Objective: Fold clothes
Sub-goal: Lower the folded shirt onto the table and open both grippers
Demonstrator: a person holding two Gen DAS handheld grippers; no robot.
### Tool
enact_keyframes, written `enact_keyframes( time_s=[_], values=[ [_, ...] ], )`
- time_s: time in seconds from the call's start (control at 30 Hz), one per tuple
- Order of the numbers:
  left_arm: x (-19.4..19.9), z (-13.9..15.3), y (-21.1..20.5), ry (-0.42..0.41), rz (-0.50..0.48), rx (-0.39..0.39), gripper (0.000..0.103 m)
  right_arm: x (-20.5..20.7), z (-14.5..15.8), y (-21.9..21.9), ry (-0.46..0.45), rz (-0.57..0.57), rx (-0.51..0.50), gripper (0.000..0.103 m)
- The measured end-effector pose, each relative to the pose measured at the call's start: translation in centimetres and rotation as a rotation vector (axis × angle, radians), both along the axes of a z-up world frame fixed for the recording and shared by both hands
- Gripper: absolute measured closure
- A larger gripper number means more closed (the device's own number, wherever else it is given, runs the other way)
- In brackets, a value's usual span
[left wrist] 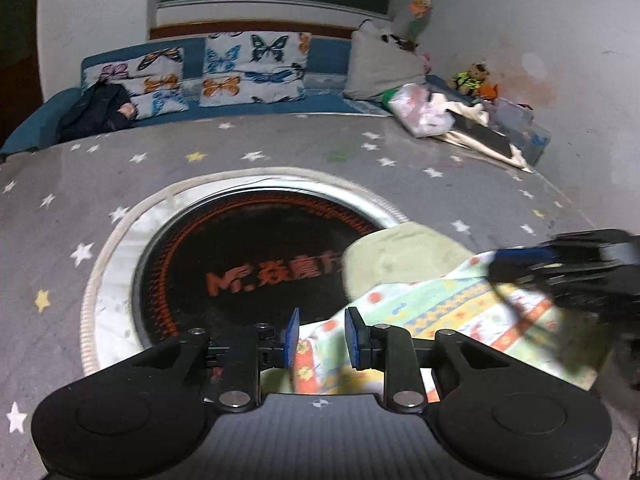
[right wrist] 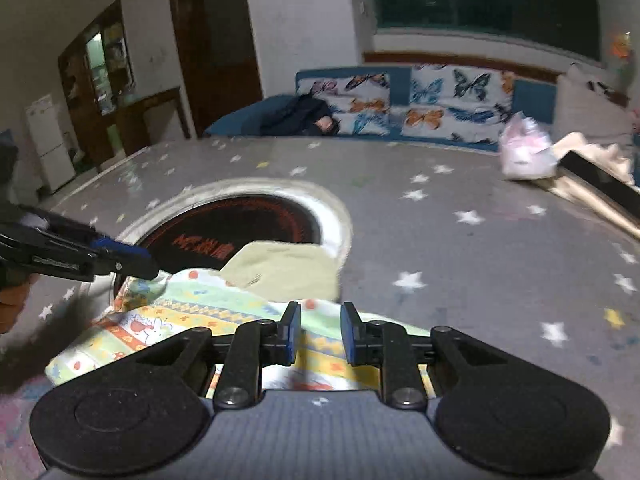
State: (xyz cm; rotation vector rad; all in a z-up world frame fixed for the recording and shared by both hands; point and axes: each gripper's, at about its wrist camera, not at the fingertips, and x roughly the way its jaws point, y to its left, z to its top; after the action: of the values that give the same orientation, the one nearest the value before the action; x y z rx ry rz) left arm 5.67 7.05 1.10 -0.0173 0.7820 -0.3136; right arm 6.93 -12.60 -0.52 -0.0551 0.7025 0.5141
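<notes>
Two grippers are hovering over a patterned garment [left wrist: 432, 312] lying on the star-print tablecloth [left wrist: 280, 152], partly covering the round heater [left wrist: 248, 256]. Left gripper [left wrist: 322, 338] and right gripper [right wrist: 320, 334] are standing narrowly parted, pads pressing nothing.

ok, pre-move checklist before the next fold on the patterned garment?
1. Left claw over the patterned garment: ok, cloth lies between its fingers.
2. Left claw pinching the cloth: cannot tell; a gap shows between the pads.
3. Right claw over the garment's edge: ok.
4. Right claw gripping: cannot tell; the pads stand apart with cloth under them.
5. Garment flat: not ok, its pale green part is bunched and overlaps the round heater plate.
6. Fold area on the star tablecloth: ok, the clutter sits at the far edge.
</notes>
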Motion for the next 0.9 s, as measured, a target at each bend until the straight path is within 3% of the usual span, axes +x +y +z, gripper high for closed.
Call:
enact_keyframes(
  time_s=[0.23, 0.67, 0.9],
  values=[
    [0.9, -0.1, -2.4, 0.014, -0.051, -0.015, 0.076, 1.5, -0.5, 0.2, 0.030, -0.071, 0.010, 0.084],
    [1.9, -1.1, -4.2, 0.025, -0.058, -0.017, 0.075, -3.4, 0.5, 3.5, -0.056, 0.117, -0.040, 0.083],
    [1.5, -1.5, -5.2, 0.007, -0.071, 0.017, 0.076, -6.3, -0.1, 4.7, -0.049, 0.191, -0.077, 0.082]
  ],
)
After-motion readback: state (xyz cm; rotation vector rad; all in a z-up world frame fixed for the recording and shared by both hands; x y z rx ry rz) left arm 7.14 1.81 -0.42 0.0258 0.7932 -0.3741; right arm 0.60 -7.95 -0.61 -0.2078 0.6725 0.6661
